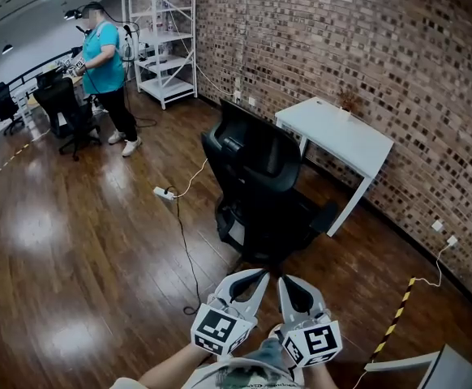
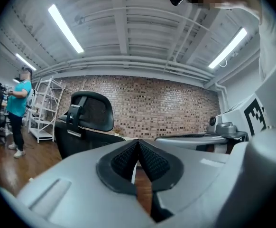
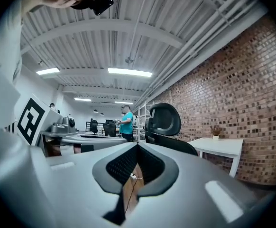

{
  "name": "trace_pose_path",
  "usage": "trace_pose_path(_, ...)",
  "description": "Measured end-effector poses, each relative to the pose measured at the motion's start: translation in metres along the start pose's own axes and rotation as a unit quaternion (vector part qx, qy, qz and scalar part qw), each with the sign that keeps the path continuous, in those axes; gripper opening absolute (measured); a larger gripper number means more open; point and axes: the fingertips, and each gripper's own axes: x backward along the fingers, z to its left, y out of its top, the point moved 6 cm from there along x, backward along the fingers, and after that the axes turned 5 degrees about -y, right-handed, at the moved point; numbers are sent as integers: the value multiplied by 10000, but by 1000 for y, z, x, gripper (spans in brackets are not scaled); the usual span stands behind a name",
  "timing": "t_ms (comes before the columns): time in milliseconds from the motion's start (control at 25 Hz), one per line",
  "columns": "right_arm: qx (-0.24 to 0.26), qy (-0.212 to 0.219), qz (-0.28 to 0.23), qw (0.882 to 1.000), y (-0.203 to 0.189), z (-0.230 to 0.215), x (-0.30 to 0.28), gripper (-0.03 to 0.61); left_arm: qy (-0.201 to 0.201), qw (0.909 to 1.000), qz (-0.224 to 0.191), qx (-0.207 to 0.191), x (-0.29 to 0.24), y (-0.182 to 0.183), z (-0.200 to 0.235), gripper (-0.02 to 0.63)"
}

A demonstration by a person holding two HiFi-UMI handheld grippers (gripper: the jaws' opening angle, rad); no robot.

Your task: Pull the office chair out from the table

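Chair look: we are looking at a black office chair (image 1: 260,189) with a tall back, a headrest and armrests.
Chair place: it is standing on the floor just beside the near end of the white table (image 1: 337,136), not tucked under it, directly ahead of both grippers.
Left gripper (image 2: 138,142): we are holding it level, its jaws pressed together and gripping nothing, apart from the chair.
Right gripper (image 3: 138,146): we are holding it closed and empty too, beside the left one.
Floor: glossy dark wooden boards (image 1: 74,241) are reflecting the ceiling lights; a white power strip (image 1: 165,193) is lying left of the chair.
Room: a brick wall (image 1: 366,47) is running behind the table; a person in a teal shirt (image 1: 106,63) is standing far off near a white shelving rack (image 1: 167,39).
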Motion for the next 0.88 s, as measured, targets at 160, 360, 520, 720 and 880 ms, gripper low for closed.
trace_pose_path(160, -15, 13, -4, 10000, 1, -2, -1, 0, -18, 10000, 15, 51, -3, 1, 0, 15)
trace_pose_path(360, -29, 68, -31, 10000, -3, 7, 3, 0, -11, 10000, 2, 94, 5, -4, -2, 16)
trace_pose_path(520, -24, 87, -29, 10000, -2, 8, 3, 0, 1, 9999, 34, 100, 5, -6, -2, 16)
trace_pose_path(720, 29, 124, 39, 9999, 7, 4, -2, 0, 54, 9999, 82, 32, -2, 5, 1, 16)
trace_pose_path(880, 2, 177, 17, 9998, 32, -15, -9, 0, -1, 9999, 131, 28, -26, 31, -2, 17)
